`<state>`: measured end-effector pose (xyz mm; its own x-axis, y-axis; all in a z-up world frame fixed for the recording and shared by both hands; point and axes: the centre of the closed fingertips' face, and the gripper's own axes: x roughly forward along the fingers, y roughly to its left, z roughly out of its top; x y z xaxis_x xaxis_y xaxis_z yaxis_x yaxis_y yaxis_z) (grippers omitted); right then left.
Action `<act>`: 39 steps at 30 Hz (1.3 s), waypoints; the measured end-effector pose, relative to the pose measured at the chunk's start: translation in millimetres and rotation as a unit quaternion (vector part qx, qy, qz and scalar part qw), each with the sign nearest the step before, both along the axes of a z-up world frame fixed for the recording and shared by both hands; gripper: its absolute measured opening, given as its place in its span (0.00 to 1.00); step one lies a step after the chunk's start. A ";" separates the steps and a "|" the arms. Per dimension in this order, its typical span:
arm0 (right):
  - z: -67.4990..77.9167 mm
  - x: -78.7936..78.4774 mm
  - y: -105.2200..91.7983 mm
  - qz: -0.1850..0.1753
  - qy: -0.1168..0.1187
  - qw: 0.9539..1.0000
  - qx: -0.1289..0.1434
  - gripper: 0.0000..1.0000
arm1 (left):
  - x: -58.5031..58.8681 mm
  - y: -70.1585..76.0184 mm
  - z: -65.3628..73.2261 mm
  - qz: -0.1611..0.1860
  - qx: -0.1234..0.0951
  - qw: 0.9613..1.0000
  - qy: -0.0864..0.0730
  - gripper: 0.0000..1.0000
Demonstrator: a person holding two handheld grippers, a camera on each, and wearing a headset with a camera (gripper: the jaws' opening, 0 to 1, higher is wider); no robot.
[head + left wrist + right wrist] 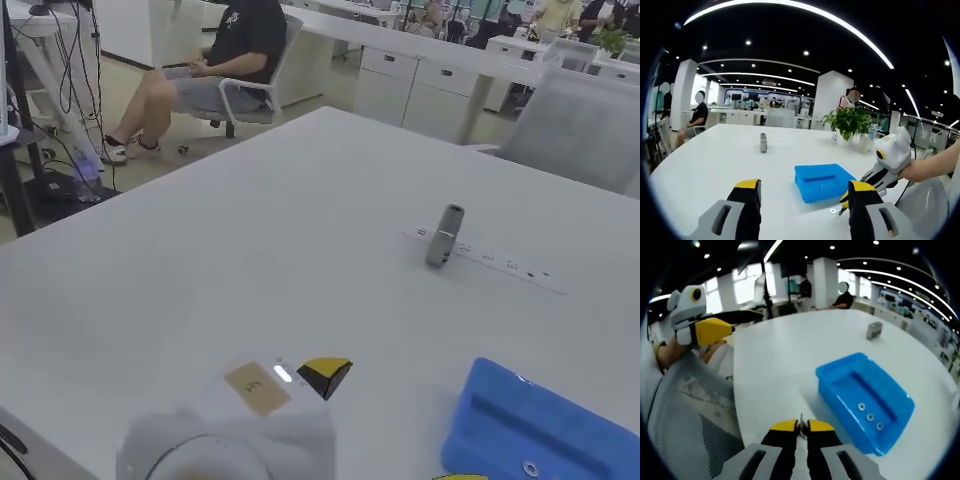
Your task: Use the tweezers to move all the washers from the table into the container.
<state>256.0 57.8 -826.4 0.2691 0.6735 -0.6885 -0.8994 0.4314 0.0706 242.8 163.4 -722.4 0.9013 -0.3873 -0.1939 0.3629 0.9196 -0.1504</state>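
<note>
A blue container [840,375] sits on the white table, and three washers [870,416] lie inside it. My right gripper [801,429] is shut on thin tweezers [801,421], near the table edge and short of the container. In the left gripper view, the right gripper [875,175] reaches in from the right, and a washer [833,211] lies on the table in front of the container [825,182], by the tweezers' tip. My left gripper [805,200] is open with nothing between its jaws. It appears at the head view's bottom [325,375], left of the container [540,430].
A small grey device [444,235] stands on a white power strip [490,258] in the middle of the table. A grey chair [590,130] is at the far right edge. A person sits on a chair [215,70] beyond the far left corner. A potted plant [850,122] stands at the far end.
</note>
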 end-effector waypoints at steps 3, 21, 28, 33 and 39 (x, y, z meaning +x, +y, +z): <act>0.4 -0.8 1.4 0.001 -0.002 1.000 -0.001 0.03 | 0.0 0.2 -0.8 0.001 0.000 1.000 0.002 0.70; 0.8 2.7 2.0 -0.033 0.026 0.999 -0.009 0.03 | -0.6 -1.6 -4.0 -0.004 0.004 1.000 0.010 0.69; 8.4 1.1 -1.6 -0.045 0.036 0.998 0.007 0.03 | -0.8 -2.5 -3.7 -0.006 0.003 1.000 0.009 0.69; 22.7 7.6 -3.8 -0.054 0.030 0.998 0.019 0.03 | -0.7 -2.0 -3.7 -0.005 0.004 1.000 0.010 0.69; 44.3 21.6 -1.0 -0.058 0.016 0.997 0.039 0.03 | -0.2 0.0 -3.0 0.000 0.002 1.000 0.008 0.69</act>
<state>277.6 56.8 -782.0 0.3263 0.6910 -0.6450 -0.8405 0.5243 0.1366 242.7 163.4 -725.4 0.8984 -0.3856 -0.2104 0.3596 0.9207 -0.1519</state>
